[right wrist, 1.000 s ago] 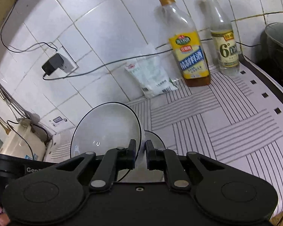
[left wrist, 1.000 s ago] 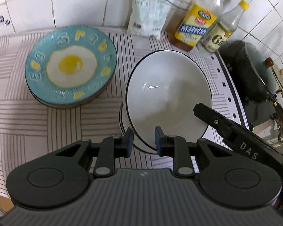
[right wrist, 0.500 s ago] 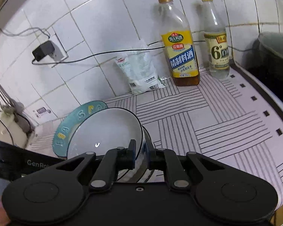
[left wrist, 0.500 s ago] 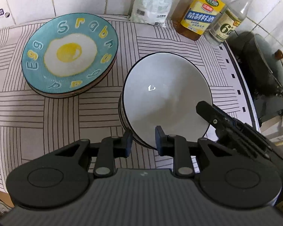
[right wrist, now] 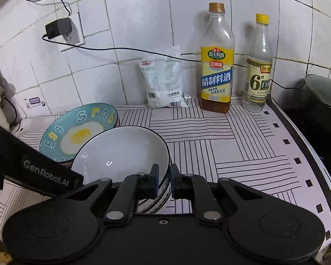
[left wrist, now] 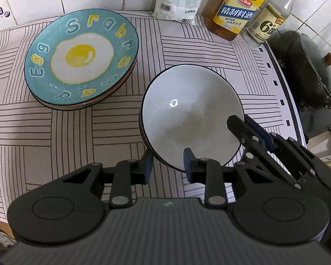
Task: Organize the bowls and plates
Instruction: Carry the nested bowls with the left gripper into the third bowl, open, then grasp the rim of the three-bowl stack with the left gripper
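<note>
A white bowl with a dark rim (left wrist: 192,114) sits nested on a stack of like bowls on the striped counter. My right gripper (right wrist: 164,182) is shut on the bowl's (right wrist: 121,152) near rim, one finger inside and one outside. My left gripper (left wrist: 166,169) is open, with its fingers either side of the bowl's near edge and not pressing it. A stack of plates topped by a teal fried-egg plate (left wrist: 81,59) lies to the left, also in the right wrist view (right wrist: 77,130).
A yellow-labelled bottle (right wrist: 217,66), a clear bottle (right wrist: 259,70) and a white bag (right wrist: 163,79) stand against the tiled wall. A dark wok with a lid (left wrist: 309,70) sits at the right past the counter's edge. A charger and its cable (right wrist: 58,27) hang on the wall.
The white bowl, held tilted up a second ago, has come down level onto the stack of bowls. Both grippers have dropped with it.
</note>
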Tool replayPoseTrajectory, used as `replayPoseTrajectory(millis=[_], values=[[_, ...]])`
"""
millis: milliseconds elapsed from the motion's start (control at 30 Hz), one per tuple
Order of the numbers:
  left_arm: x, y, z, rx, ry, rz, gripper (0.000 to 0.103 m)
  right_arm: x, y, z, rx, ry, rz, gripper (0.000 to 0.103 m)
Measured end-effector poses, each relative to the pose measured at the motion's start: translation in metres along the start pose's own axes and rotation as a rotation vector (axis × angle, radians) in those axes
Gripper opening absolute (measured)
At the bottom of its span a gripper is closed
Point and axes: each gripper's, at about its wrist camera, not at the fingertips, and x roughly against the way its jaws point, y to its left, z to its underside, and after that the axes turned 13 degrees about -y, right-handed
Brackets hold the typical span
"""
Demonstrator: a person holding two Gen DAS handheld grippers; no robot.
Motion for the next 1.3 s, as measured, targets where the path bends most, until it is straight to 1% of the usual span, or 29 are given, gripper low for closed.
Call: replayPoseTrajectory(millis=[100,133,167,233,267,333,500,533,600,633,667,733,767,833,900,933,1000,1033,1100,1133,1167,1233,1267,1300], values=[[0.005,0.001,0.001,-0.002,-0.016,0.003,0.027,0.008,0.005,-0.002,0.058,-0.022,0.01,0.014],[0.008,0.002,0.002,-0.007,-0.024,0.005,0.027,0.012,0.005,-0.003,0.058,-0.028,-0.003,0.017],[0.012,0.002,0.002,-0.013,-0.032,0.004,0.027,0.015,0.003,-0.004,0.048,-0.034,-0.022,0.023],[0.022,0.004,0.003,-0.012,-0.051,0.009,0.028,0.025,-0.002,-0.007,0.008,-0.048,-0.068,0.026],[0.027,0.006,0.004,-0.01,-0.059,0.022,0.029,0.032,-0.004,-0.008,-0.007,-0.058,-0.087,0.03],[0.038,0.009,0.005,-0.01,-0.082,0.045,0.03,0.044,-0.007,-0.01,-0.022,-0.073,-0.094,0.035],[0.063,0.02,0.014,-0.002,-0.146,0.107,0.033,0.076,-0.01,-0.009,-0.041,-0.108,-0.125,0.041],[0.067,0.025,0.017,0.005,-0.159,0.115,0.033,0.081,-0.01,-0.008,-0.045,-0.121,-0.14,0.043],[0.072,0.034,0.022,0.036,-0.175,0.133,0.033,0.095,-0.01,-0.004,-0.071,-0.165,-0.208,0.047],[0.074,0.04,0.025,0.054,-0.177,0.147,0.033,0.1,-0.01,-0.004,-0.087,-0.176,-0.231,0.052],[0.076,0.045,0.027,0.067,-0.177,0.155,0.033,0.106,-0.01,-0.004,-0.099,-0.187,-0.253,0.055],[0.083,0.052,0.03,0.083,-0.186,0.143,0.035,0.114,-0.004,-0.002,-0.091,-0.199,-0.278,0.057],[0.087,0.054,0.031,0.077,-0.196,0.13,0.039,0.116,-0.001,-0.001,-0.081,-0.197,-0.281,0.058],[0.092,0.058,0.034,0.054,-0.22,0.103,0.042,0.115,0.003,0.001,-0.082,-0.165,-0.304,0.058],[0.091,0.063,0.036,0.049,-0.228,0.092,0.045,0.114,0.004,0.004,-0.098,-0.146,-0.317,0.058],[0.089,0.068,0.037,0.056,-0.223,0.093,0.046,0.114,0.005,0.005,-0.098,-0.146,-0.318,0.059],[0.084,0.075,0.04,0.081,-0.211,0.086,0.054,0.108,0.007,0.011,-0.108,-0.144,-0.319,0.062],[0.079,0.078,0.041,0.088,-0.202,0.076,0.055,0.103,0.007,0.016,-0.119,-0.135,-0.317,0.066],[0.069,0.082,0.043,0.09,-0.186,0.052,0.055,0.088,0.009,0.026,-0.123,-0.079,-0.279,0.067],[0.066,0.083,0.044,0.095,-0.187,0.062,0.055,0.08,0.012,0.03,-0.097,-0.039,-0.232,0.069],[0.065,0.085,0.044,0.101,-0.194,0.087,0.056,0.071,0.016,0.034,-0.049,0.002,-0.171,0.074],[0.069,0.09,0.042,0.141,-0.257,0.114,0.057,0.051,0.022,0.044,0.049,0.063,-0.066,0.076],[0.071,0.092,0.04,0.155,-0.288,0.125,0.059,0.044,0.019,0.051,0.067,0.067,-0.058,0.076],[0.072,0.094,0.038,0.168,-0.312,0.143,0.061,0.038,0.015,0.055,0.049,0.068,-0.072,0.076]])
